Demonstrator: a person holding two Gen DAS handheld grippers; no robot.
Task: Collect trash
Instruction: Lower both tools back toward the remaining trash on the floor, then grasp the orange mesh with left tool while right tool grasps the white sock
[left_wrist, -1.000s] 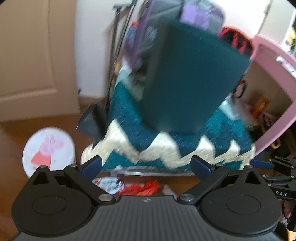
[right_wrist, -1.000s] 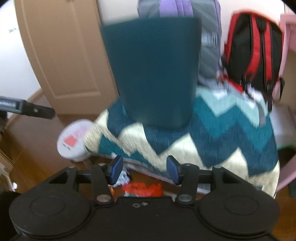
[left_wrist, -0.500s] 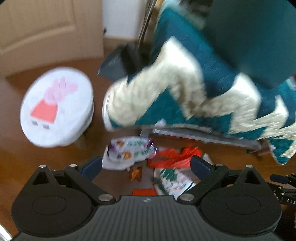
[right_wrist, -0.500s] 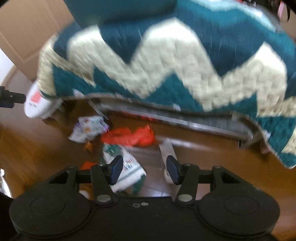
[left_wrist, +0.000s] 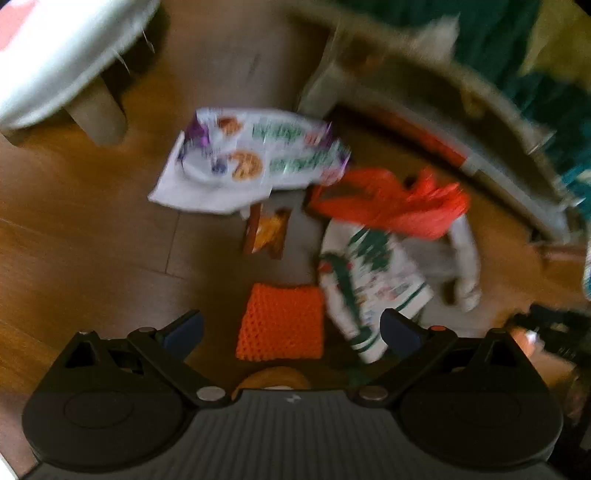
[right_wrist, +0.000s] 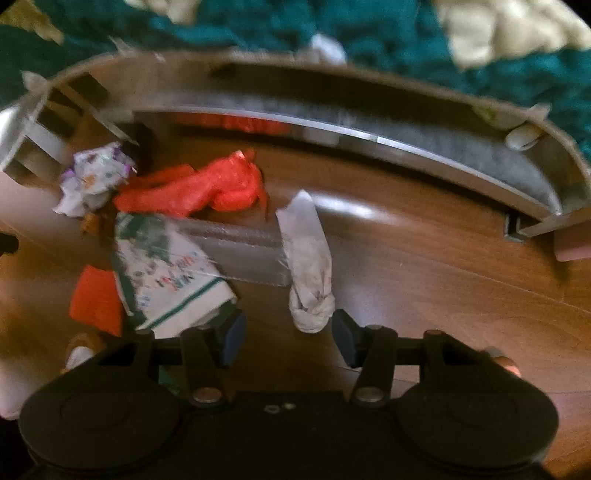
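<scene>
Teal-and-cream zigzag blanket (right_wrist: 369, 33) overhung brown wood floor (right_wrist: 424, 251). Trash lay on floor: white printed wrapper (left_wrist: 255, 155), crumpled red plastic bag (left_wrist: 399, 206), orange knit square (left_wrist: 280, 321), grey-white twisted wad (right_wrist: 308, 258). Left tongs (left_wrist: 291, 328), right tongs (right_wrist: 288, 338) both spread, empty.

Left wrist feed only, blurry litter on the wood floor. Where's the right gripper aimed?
Observer: The right gripper points down at a crumpled white paper twist, whose lower end sits just ahead of the open fingers.
Operator: Holding anything?
Observer: No. Neither finger touches the twist, which lies on the brown wooden floor.
Operator: Anything crowding it?
Observer: A clear plastic sheet lies against the twist's left side and reaches to the green-and-white printed packet.
</scene>
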